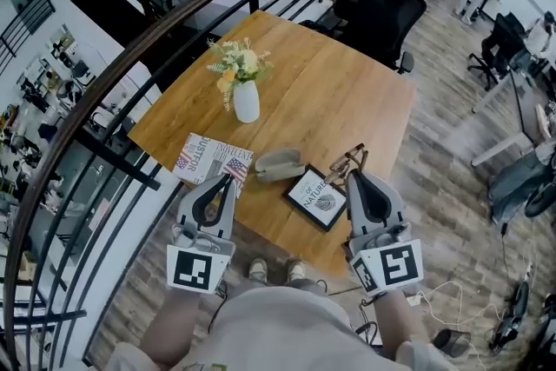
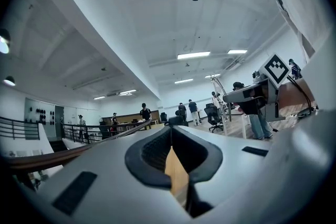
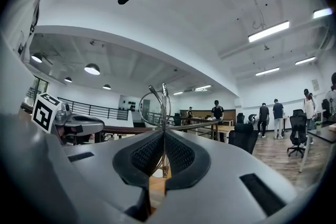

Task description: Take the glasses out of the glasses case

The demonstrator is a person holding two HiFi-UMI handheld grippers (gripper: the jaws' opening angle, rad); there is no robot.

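Observation:
The grey glasses case (image 1: pixel 278 162) lies on the wooden table (image 1: pixel 347 91) near its front edge, between my two grippers. My right gripper (image 1: pixel 352 177) is shut on the thin-framed glasses (image 1: pixel 345 162), holding them just right of the case. In the right gripper view the glasses (image 3: pixel 155 107) stand upright out of the shut jaws of the right gripper (image 3: pixel 164 136), one round lens showing. My left gripper (image 1: pixel 228 179) is left of the case, over the magazine's edge. In the left gripper view the left gripper (image 2: pixel 173 139) is shut with nothing in it.
A white vase of flowers (image 1: pixel 246 98) stands behind the case. A magazine (image 1: pixel 211 157) lies at the front left and a black-framed card (image 1: pixel 318 197) at the front edge. A dark railing (image 1: pixel 130 65) curves along the left. Office chairs (image 1: pixel 382 9) stand beyond the table.

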